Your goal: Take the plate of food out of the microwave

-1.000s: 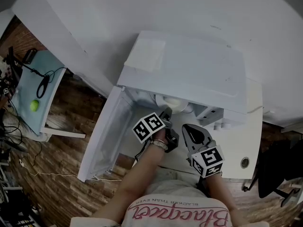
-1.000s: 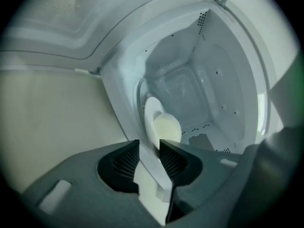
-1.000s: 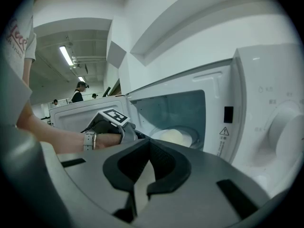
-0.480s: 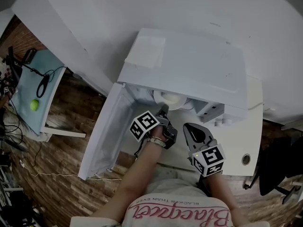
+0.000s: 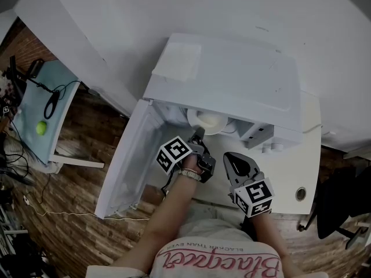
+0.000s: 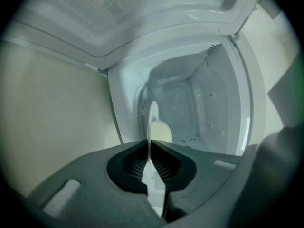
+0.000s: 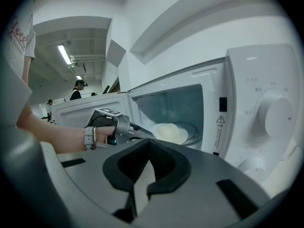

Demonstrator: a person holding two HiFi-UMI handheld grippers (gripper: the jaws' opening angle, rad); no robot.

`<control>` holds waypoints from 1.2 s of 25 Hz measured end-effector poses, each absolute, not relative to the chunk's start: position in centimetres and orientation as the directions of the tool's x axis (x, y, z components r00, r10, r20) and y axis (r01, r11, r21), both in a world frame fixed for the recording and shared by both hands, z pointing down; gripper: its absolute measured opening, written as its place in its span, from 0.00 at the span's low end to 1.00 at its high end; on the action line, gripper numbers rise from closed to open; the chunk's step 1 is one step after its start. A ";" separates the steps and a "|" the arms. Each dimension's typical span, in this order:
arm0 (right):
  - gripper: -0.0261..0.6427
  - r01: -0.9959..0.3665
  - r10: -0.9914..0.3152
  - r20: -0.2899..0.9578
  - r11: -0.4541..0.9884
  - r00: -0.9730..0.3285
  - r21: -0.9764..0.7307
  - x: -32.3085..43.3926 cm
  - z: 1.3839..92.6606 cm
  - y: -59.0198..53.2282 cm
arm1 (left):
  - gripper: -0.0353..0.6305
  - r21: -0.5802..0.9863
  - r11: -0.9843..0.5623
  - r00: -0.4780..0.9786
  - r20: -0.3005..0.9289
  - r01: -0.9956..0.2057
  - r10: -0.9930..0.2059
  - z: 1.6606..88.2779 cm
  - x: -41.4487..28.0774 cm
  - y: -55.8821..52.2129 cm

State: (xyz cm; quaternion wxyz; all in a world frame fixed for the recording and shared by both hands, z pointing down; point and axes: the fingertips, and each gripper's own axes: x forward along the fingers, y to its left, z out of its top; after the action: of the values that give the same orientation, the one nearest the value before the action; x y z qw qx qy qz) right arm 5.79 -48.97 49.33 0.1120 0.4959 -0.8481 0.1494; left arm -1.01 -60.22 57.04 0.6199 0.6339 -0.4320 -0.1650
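Head view, microwave: the microwave (image 5: pixel 232 80) is standing on a white counter (image 5: pixel 310 155), with its door (image 5: pixel 130 167) hanging open to the left.
Head view, plate: the plate (image 5: pixel 210 122) is sitting inside the cavity close to the front opening. Only its near edge is showing under the roof.
Head view, left gripper: the left gripper (image 5: pixel 199 134) is reaching into the opening, and its tips are meeting the plate's near rim.
Head view, right gripper: the right gripper (image 5: pixel 231 157) is waiting outside, just right of the left one and in front of the control side, touching nothing.
Left gripper view, grip: the left gripper (image 6: pixel 150 144) has just been closing its jaws and is now pinching the rim of the plate (image 6: pixel 153 113). The rim is showing as a thin pale edge between the pads.
Left gripper view, food: the pale food (image 6: pixel 161 132) is lying on the plate just beyond the tips, well inside the cavity.
Right gripper view, jaws: the right gripper (image 7: pixel 149 144) is keeping its jaws pressed together with nothing between them.
Right gripper view, scene: it is facing the open cavity, where the left gripper (image 7: pixel 142 133) is holding the plate (image 7: pixel 190 134). The dial (image 7: pixel 275 113) is showing to the right.
Done: the door is open and the rim is gripped.
Left: the plate is not yet out. By my reading it is waiting to be drawn through the opening and set down outside.
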 end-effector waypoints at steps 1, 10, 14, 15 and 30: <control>0.06 -0.874 -0.808 0.337 0.463 -0.483 -0.144 5.8 49.4 -48.9 | 0.08 0.934 0.135 0.573 0.313 -0.331 -0.758 57.0 -1.0 -60.1; 0.06 -0.874 -0.812 0.326 0.464 -0.485 -0.145 6.0 49.1 -47.9 | 0.08 0.964 0.114 0.558 0.234 -0.242 -0.796 56.7 -1.0 -59.1; 0.06 -0.871 -0.811 0.322 0.471 -0.489 -0.138 6.2 48.8 -47.1 | 0.08 0.967 0.104 0.537 0.216 -0.232 -0.816 56.7 -1.3 -58.3; 0.06 -0.870 -0.810 0.321 0.474 -0.491 -0.136 6.3 48.7 -46.9 | 0.08 0.968 0.102 0.533 0.213 -0.230 -0.819 56.6 -1.3 -58.1; 0.06 -0.853 -0.800 0.303 0.507 -0.518 -0.123 6.3 47.5 -43.8 | 0.08 0.980 0.086 0.511 0.167 -0.179 -0.843 55.5 -1.8 -54.4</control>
State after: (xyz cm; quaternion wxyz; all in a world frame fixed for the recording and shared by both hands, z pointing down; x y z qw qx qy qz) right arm 6.30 -43.84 47.48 0.1041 0.4796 -0.8616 0.1294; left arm -1.78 -54.41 55.49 0.6101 0.6189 -0.4131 -0.2721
